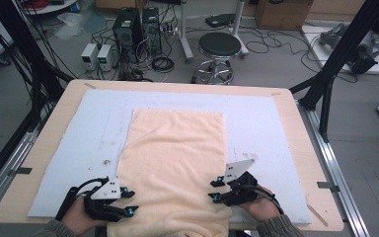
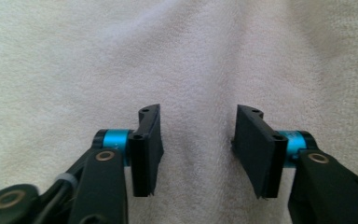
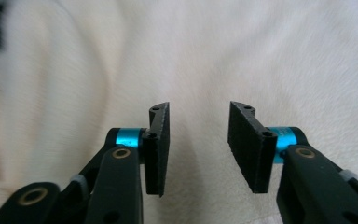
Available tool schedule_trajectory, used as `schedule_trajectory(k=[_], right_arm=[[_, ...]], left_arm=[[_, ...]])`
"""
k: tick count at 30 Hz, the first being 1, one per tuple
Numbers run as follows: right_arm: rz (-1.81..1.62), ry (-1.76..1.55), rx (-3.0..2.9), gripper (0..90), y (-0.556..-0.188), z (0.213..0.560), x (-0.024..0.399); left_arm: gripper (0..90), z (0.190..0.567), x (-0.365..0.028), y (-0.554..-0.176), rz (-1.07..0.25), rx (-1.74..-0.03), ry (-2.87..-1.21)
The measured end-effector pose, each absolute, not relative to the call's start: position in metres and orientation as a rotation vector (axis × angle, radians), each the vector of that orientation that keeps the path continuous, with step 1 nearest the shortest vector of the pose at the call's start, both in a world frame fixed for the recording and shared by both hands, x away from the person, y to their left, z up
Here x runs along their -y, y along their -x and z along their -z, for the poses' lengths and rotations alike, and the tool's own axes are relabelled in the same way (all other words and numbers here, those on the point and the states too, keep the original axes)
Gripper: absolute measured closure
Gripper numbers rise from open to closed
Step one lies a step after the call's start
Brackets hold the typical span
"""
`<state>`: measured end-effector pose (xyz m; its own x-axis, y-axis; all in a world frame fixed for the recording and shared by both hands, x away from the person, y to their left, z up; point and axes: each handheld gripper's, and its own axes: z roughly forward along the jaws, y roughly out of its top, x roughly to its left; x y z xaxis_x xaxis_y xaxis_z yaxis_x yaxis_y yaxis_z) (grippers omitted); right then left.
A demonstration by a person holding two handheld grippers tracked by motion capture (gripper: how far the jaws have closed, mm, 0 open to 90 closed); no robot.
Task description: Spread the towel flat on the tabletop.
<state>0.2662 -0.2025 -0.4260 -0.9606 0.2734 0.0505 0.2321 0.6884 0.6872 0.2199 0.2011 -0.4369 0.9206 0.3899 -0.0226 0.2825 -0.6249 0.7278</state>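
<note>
The left gripper (image 1: 128, 201) sits at the near left edge of a cream towel (image 1: 175, 163), its jaws spread apart with nothing pinched; in the left gripper view the two black pads (image 2: 147, 149) stand over bare terry cloth with a soft ridge of fabric running between them, not pressed by either. The right gripper (image 1: 215, 190) sits at the towel's near right edge, jaws likewise parted and gripping nothing, the pads (image 3: 157, 147) hovering above the pile in the right gripper view, which is slightly blurred. The towel lies lengthwise down the middle of a pale grey mat (image 1: 256, 123) on a wooden table (image 1: 296, 148); its far edge is straight and flat, while its near end bunches and hangs over the table's near edge between the person's hands. Open mat lies to the left, right and far side of the towel. No brand, label or writing can be read on the towel, mat or grippers. On the floor beyond the table stand a black stool (image 1: 219, 47) and two computer towers (image 1: 137, 29) among cables.
</note>
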Motion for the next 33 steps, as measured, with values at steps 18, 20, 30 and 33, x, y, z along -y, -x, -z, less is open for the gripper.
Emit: schedule_trajectory(k=[18,20,30,33], right_arm=[[-1.202,-0.612,-2.727,41.9,-0.288,0.424,0.212],[-1.235,-0.622,-2.727,41.3,-0.292,0.423,0.211],[-1.206,-0.555,-2.761,43.0,-0.274,0.425,0.210],[-1.145,-0.540,-2.811,49.6,-0.273,0.432,0.206]], left_arm=[[43.2,0.425,-0.211,-0.247,-0.237,-0.576,-2.190],[43.4,0.425,-0.210,-0.248,-0.216,-0.580,-2.186],[42.9,0.436,-0.212,-0.236,-0.145,-0.539,-2.265],[43.5,0.437,-0.214,-0.230,-0.179,-0.520,-2.269]])
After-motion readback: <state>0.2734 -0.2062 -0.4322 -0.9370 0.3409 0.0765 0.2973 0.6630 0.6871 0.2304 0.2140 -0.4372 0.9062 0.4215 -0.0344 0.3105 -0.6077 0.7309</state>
